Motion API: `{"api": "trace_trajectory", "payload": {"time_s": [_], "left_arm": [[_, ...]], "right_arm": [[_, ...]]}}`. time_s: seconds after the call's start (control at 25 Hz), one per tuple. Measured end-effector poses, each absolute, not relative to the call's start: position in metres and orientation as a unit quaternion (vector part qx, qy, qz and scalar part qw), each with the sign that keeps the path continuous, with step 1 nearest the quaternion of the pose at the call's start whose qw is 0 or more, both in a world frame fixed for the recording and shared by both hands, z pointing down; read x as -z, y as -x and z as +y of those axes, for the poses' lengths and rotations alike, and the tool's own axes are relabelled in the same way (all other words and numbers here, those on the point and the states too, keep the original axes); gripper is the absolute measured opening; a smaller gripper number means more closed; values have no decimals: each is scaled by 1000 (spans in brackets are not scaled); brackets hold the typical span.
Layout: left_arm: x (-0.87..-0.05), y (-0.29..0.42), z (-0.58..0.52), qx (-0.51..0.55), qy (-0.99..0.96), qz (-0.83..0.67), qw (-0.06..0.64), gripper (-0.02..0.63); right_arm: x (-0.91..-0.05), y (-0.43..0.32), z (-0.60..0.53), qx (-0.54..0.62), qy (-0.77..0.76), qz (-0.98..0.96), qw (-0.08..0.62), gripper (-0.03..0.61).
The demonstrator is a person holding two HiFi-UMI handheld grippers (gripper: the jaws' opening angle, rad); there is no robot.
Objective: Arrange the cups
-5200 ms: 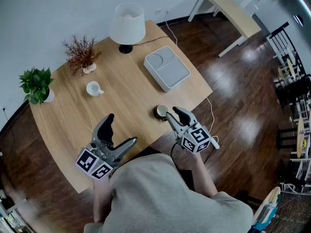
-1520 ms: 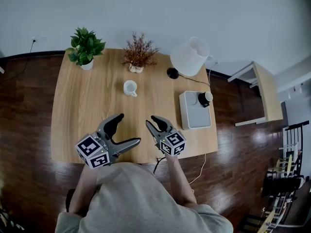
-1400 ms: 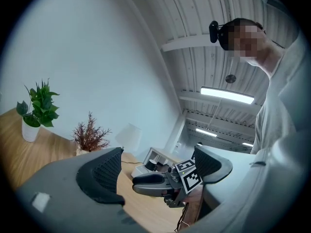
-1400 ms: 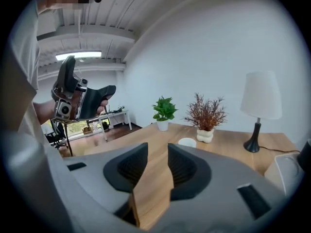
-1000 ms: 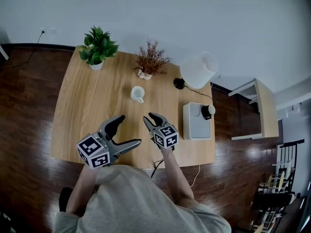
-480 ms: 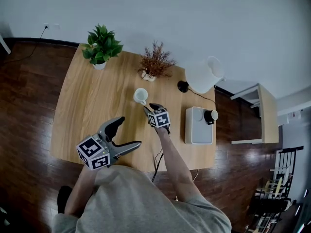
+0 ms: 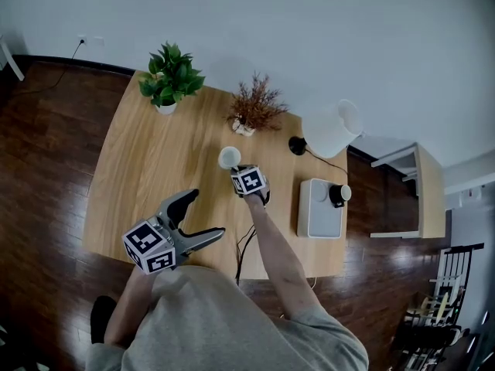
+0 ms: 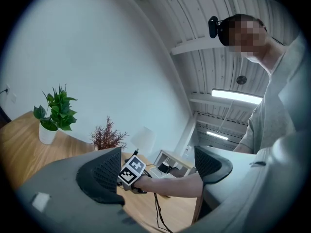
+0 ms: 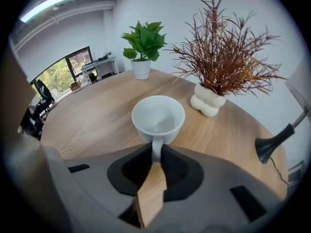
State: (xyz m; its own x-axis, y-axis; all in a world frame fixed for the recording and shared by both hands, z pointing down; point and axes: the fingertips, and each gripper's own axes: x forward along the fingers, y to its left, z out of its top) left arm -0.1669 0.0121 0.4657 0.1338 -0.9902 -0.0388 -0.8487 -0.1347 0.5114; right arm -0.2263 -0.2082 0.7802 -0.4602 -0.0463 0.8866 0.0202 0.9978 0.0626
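A white cup [image 7: 229, 158] [image 9: 158, 118] stands upright on the wooden table [image 7: 147, 168], its handle turned toward me. My right gripper [image 7: 238, 170] [image 9: 156, 154] points steeply down at it. Its jaws are closing, and their tips pinch the cup's handle between them. A black cup [image 7: 338, 195] [image 8: 165, 167] sits on the far corner of a white tray [image 7: 319, 215] at the table's right. My left gripper [image 7: 205, 215] [image 8: 158, 169] hovers open and level over the near edge with nothing between its fingers.
A white lamp [image 7: 332, 128] with a black base stands behind the tray. A dried plant in a white vase [image 7: 255, 110] [image 9: 214, 89] is just beyond the white cup. A green potted plant [image 7: 171, 83] [image 9: 143, 57] occupies the far left corner. A cable [image 7: 246, 242] hangs off the near edge.
My right gripper has reached away from me and down to the white cup, opened wide on the way, then closed on its handle. The left gripper has stayed put.
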Motion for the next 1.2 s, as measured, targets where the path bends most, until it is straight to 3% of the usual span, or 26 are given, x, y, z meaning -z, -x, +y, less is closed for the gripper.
{"api": "trace_trajectory", "payload": {"time_s": [0.4, 0.72, 1.0, 1.2], "left_arm": [[-467, 157, 11, 182, -740, -618, 194, 462], [-453, 96, -27, 149, -803, -545, 188, 462], [-443, 28, -66, 128, -854, -470, 184, 462], [-437, -3, -76, 113, -869, -448, 175, 462]], "right_arm": [[-771, 180, -175, -63, -12, -882, 467, 58], [-719, 104, -178, -138, -64, -920, 362, 58], [-658, 9, -272, -131, -181, -929, 294, 58], [-659, -68, -374, -124, -296, -895, 311, 58]]}}
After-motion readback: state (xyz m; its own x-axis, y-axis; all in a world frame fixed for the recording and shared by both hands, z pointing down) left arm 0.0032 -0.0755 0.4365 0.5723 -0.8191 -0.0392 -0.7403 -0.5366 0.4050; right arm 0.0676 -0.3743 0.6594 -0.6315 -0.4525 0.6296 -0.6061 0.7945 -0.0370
